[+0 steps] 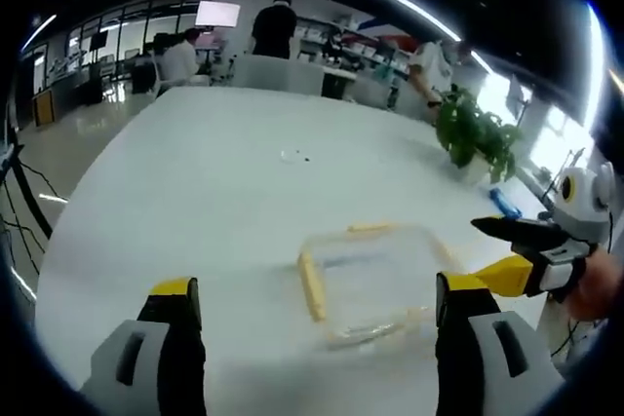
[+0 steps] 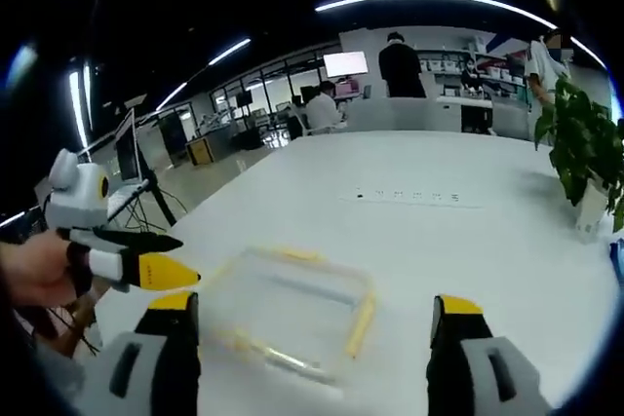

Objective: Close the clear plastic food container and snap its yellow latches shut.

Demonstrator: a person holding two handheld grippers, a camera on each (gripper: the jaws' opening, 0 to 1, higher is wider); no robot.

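Observation:
The clear plastic container (image 1: 375,284) (image 2: 288,309) lies flat on the white table (image 1: 214,202) (image 2: 468,250), its lid seemingly resting on top. Yellow latches (image 1: 312,286) (image 2: 361,323) run along its sides; I cannot tell whether they are snapped. My left gripper (image 1: 317,286) is open, its jaws standing wide on either side of the container's near edge, above it. My right gripper (image 2: 314,304) is open too and straddles the container from the opposite side. Each gripper shows in the other's view: the right one (image 1: 487,252) beside the container, the left one (image 2: 185,260) held in a hand.
A potted plant (image 1: 478,133) (image 2: 585,143) stands near the table's edge, with a small blue object (image 1: 504,204) beside it. A row of sockets (image 2: 409,196) sits mid-table. People and desks are far behind. A tripod (image 2: 146,192) stands off the table.

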